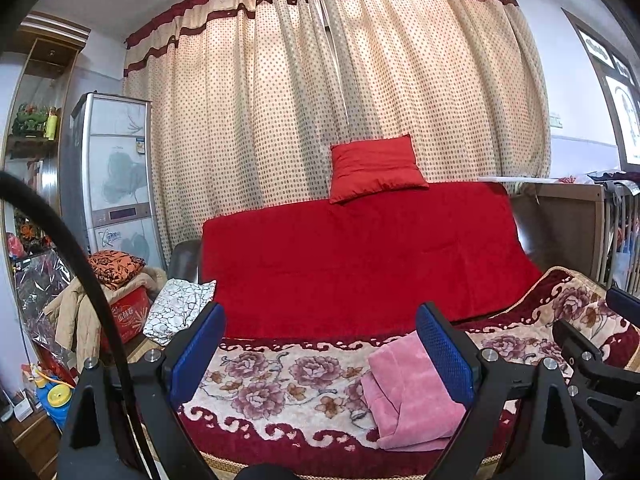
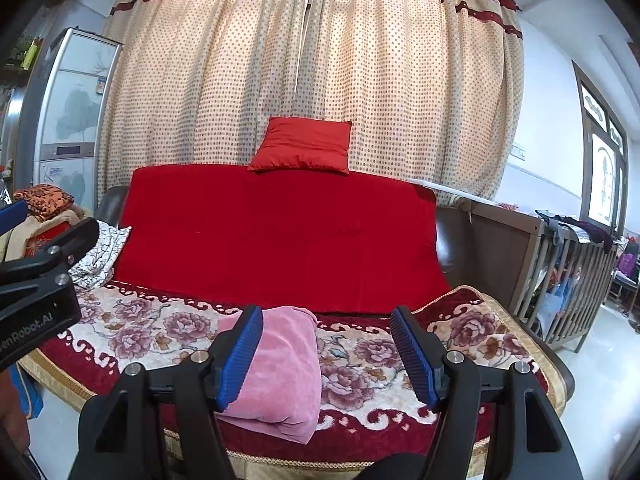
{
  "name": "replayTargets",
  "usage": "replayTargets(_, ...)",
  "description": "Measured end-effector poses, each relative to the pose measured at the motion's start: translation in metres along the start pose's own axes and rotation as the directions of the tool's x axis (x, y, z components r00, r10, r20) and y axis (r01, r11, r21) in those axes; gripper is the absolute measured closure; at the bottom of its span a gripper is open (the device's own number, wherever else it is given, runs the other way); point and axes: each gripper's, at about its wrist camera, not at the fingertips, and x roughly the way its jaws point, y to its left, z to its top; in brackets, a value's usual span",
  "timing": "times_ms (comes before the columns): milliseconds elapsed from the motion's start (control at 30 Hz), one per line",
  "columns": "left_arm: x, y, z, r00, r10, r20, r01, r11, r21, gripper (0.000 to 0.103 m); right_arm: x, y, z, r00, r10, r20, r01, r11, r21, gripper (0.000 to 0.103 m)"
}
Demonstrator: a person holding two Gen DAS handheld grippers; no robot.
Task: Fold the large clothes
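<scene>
Right wrist view: pink garment (image 2: 276,368) lies folded on sofa (image 2: 460,320) at 6 o'clock; both grippers' (image 2: 326,354) jaws apart, empty. Risk: careless grab unfolds it.

left tool (image 2: 44,280) body: partial print "enrobot.ai"; red box (image 1: 130,316) lettering unreadable.

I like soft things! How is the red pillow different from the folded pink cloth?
The puffy red square pillow perches on top of the red-covered sofa back; the fuzzy pink folded cloth lies flat on the flowered blanket. The pillow is plump, the cloth a flat stack. Both look soft, and no tongs touch either.
</scene>
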Motion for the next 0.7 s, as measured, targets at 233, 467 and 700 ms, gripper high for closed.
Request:
replayTargets(233,0.000,0.002,-0.001,1.000,0.001,-0.002,-0.001,1.000,-0.003,0.007,-0.007,0.000,-0.006,1.000,0.009,-0.010,-0.009,1.000,-0.004,0.032)
replayTargets(467,0.009,0.008,-0.008,1.000,0.010,-0.026,-0.010,1.000,-0.012,0.007,-0.008,-0.003,-0.007,1.000,0.005,0.001,-0.005,1.000,0.013,0.032)
replayTargets(700,0.022,0.008,-0.015,0.999,0.000,-0.054,-0.001,1.000,-0.019,0.007,0.003,-0.001,-0.011,1.000,0.015,-0.013,-0.015,0.999,0.031,0.032)
